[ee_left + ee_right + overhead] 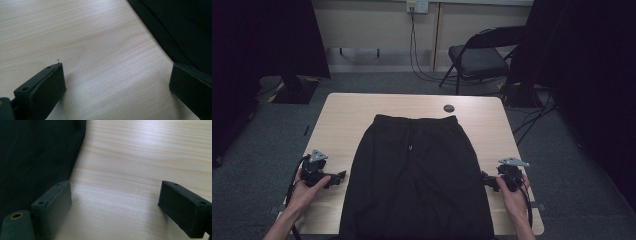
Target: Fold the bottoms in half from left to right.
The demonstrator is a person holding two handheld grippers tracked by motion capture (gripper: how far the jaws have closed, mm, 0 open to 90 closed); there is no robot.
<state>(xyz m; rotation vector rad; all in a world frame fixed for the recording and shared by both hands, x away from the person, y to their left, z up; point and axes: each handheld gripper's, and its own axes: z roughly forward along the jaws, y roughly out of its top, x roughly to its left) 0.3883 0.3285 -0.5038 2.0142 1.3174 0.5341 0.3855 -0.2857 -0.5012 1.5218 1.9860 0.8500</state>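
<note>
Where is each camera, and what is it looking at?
High view: above the table, looking forward and down at the black shorts; both forearms, left claw and right claw show.
Left gripper view: rides the left claw, looking along its open jaws.
Right gripper view: rides the right claw, jaws open.
Shared: both gripper views show wood and the shorts' edge.

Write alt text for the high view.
Black shorts lie flat on a pale wooden table, waistband at the far end. A person's hands hold the left tongs and right tongs, both open, beside the shorts' two edges.
</note>
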